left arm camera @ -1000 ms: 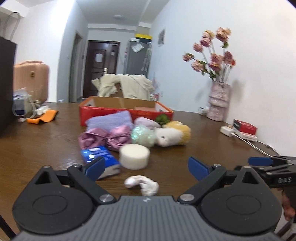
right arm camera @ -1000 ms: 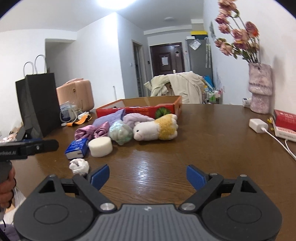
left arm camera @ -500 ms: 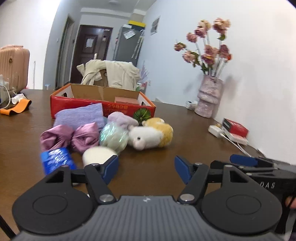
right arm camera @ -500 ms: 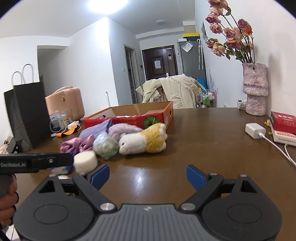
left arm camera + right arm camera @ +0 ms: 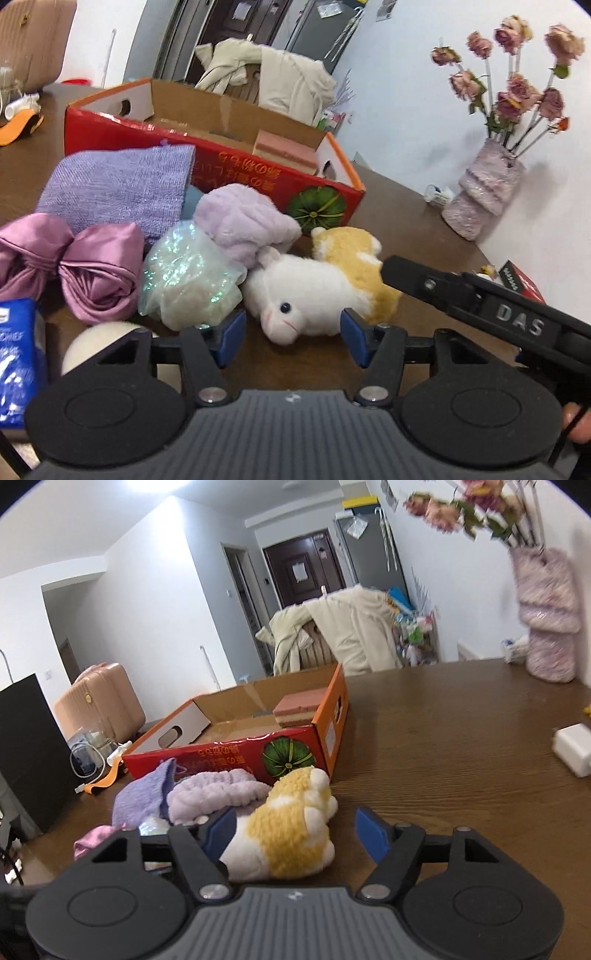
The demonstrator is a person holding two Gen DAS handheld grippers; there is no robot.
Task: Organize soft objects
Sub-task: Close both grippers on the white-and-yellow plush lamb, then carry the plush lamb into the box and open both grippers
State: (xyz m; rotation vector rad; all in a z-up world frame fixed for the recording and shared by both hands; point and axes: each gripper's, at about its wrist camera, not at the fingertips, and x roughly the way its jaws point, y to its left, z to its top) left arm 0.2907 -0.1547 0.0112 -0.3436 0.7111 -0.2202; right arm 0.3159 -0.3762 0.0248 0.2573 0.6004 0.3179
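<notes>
Left wrist view: the left claw (image 5: 291, 338) has just been narrowing, jaws still apart, with the white head of the plush toy (image 5: 314, 291) lying just beyond the tips and no pad touching it. The toy lies on the tabletop (image 5: 406, 206) at twelve o'clock from the claw, in front of the red box (image 5: 236, 166). To do this well, I'd push the tips further in to straddle the head before squeezing — soft pile slips. The shiny bag (image 5: 190, 277) at ten o'clock touches the toy and may get dragged along; the right claw's arm crosses at three o'clock.

Right wrist view: the right claw (image 5: 295, 834) has also been narrowing, jaws apart around the toy's yellow rear; the left pad seems close to the fur, contact uncertain. The purple headband (image 5: 218, 794) crowds at ten o'clock; the box lies at twelve, a sponge block (image 5: 299, 710) inside.
</notes>
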